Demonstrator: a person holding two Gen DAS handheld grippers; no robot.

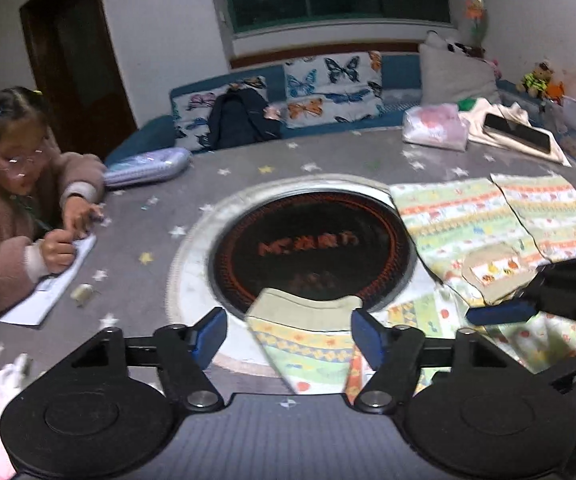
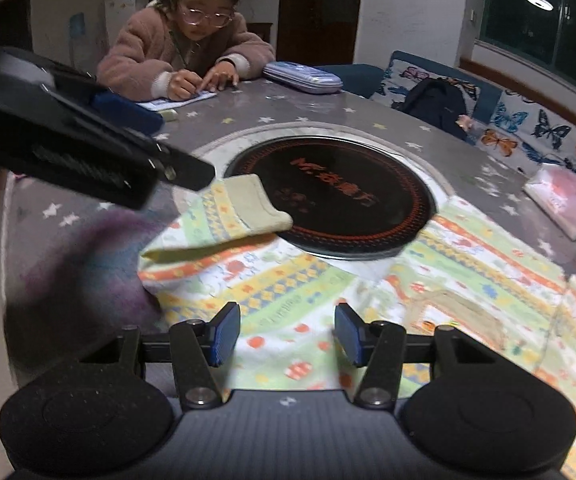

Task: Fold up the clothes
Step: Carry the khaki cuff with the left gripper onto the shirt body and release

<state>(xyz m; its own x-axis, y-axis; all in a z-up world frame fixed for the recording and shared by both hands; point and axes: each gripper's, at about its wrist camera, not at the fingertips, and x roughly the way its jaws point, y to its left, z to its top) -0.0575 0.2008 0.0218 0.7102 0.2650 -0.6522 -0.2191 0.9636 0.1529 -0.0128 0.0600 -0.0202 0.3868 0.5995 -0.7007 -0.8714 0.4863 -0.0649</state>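
A child's top (image 2: 327, 280) with striped yellow, green and orange print lies spread on the round grey star-patterned table (image 1: 288, 160), partly over the black induction hob (image 1: 311, 248). Its sleeve with a beige cuff (image 1: 303, 306) is folded in and lies between the fingers of my left gripper (image 1: 288, 334), which is open; the cuff's right edge is close to the right pad. My right gripper (image 2: 288, 334) hovers open over the body of the top with nothing pinched. The left gripper's fingers (image 2: 140, 168) reach in above the cuff (image 2: 256, 204).
A child (image 2: 184, 48) writes on paper (image 1: 52, 280) at the table's far side, with a purple pencil case (image 1: 148, 166) and an eraser (image 1: 82, 294) nearby. A tissue pack (image 1: 433, 128) and a phone (image 1: 517, 132) on folded cloth sit at the back right. A sofa (image 1: 327, 88) curves behind.
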